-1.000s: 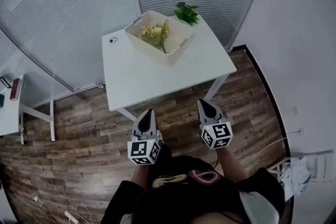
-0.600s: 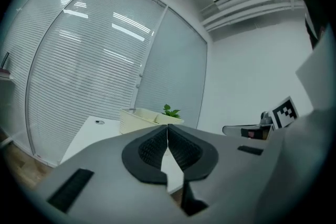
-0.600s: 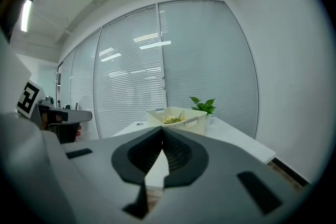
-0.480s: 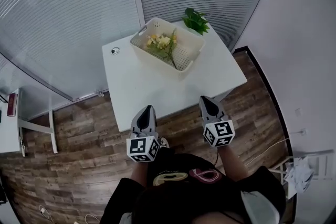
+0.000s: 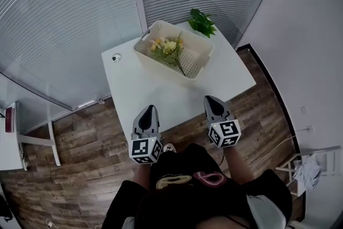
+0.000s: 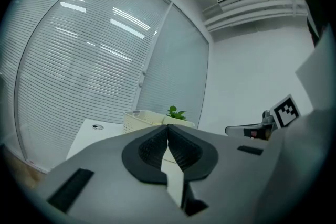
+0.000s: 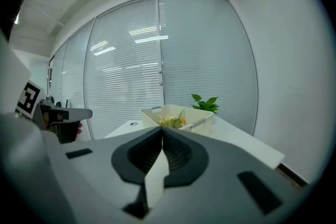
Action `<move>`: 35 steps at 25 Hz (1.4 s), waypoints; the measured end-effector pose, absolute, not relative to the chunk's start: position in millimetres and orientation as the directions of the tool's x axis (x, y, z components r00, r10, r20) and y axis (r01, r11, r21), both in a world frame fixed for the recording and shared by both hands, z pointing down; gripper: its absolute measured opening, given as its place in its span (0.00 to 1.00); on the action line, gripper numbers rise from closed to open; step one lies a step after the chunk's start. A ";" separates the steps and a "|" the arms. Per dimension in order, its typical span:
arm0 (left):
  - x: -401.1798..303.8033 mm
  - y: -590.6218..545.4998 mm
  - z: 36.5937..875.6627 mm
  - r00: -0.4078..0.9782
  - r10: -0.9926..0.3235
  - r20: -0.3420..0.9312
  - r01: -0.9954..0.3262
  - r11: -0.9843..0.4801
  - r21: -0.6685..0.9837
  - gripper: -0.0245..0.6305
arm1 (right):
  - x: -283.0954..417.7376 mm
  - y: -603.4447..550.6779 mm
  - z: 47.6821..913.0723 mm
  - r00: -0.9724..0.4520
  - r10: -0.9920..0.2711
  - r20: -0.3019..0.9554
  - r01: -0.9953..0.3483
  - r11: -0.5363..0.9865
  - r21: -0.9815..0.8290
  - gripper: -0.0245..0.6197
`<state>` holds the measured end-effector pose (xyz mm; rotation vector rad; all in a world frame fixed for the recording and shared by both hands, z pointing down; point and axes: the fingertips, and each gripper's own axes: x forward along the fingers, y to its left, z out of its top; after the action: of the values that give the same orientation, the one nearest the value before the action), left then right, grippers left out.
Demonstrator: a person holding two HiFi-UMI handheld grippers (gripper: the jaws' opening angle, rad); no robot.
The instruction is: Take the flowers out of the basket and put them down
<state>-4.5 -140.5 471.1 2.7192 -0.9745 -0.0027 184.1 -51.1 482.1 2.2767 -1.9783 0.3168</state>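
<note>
Wood-plank floor (image 5: 80, 137); white table (image 5: 134, 94) beside blind-covered glass partition (image 5: 64, 19); plain white wall (image 5: 311, 35) at right.

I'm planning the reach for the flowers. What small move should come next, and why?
Probably carry the right gripper forward over the table toward the basket, opening its jaws: it and the left gripper are shut, empty, at the table's near edge, while the flowers lie in the basket.

Person is stepping in toward the worktop (image 5: 136, 91). Left gripper (image 5: 149, 109) and right gripper (image 5: 209, 99), both over the wood floor (image 5: 80, 142) a second ago, are now coming in over the worktop's near edge. Gap to basket (image 5: 201, 64) and flowers (image 5: 169, 48) is closing.
</note>
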 end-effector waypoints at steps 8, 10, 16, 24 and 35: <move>-7.1 -168.2 472.1 0.748 -0.657 0.091 -0.657 -0.716 0.235 0.07 | 200.0 -90.1 472.8 0.126 -0.962 0.240 -0.986 -0.149 -0.080 0.07; -7.4 -177.8 471.8 0.733 -0.673 0.095 -0.674 -0.700 0.236 0.06 | 203.6 -103.8 469.5 0.107 -0.963 0.248 -0.990 -0.126 -0.064 0.10; 2.2 -208.4 462.3 0.696 -0.712 0.090 -0.710 -0.665 0.234 0.07 | 220.1 -153.0 459.0 0.021 -0.956 0.292 -0.993 -0.053 -0.103 0.22; 11.9 -238.3 460.3 0.642 -0.759 0.106 -0.758 -0.608 0.237 0.07 | 234.8 -227.8 461.3 -0.110 -0.907 0.406 -0.990 0.062 -0.129 0.40; -3.4 -268.3 463.8 0.536 -0.836 0.116 -0.832 -0.501 0.237 0.07 | 238.3 -296.2 512.4 -0.198 -0.767 0.610 -0.980 0.135 -0.149 0.49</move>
<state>-3.4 -268.3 463.8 2.5123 -1.3965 -0.0201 238.3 -296.2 512.4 1.6810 -2.0315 0.7470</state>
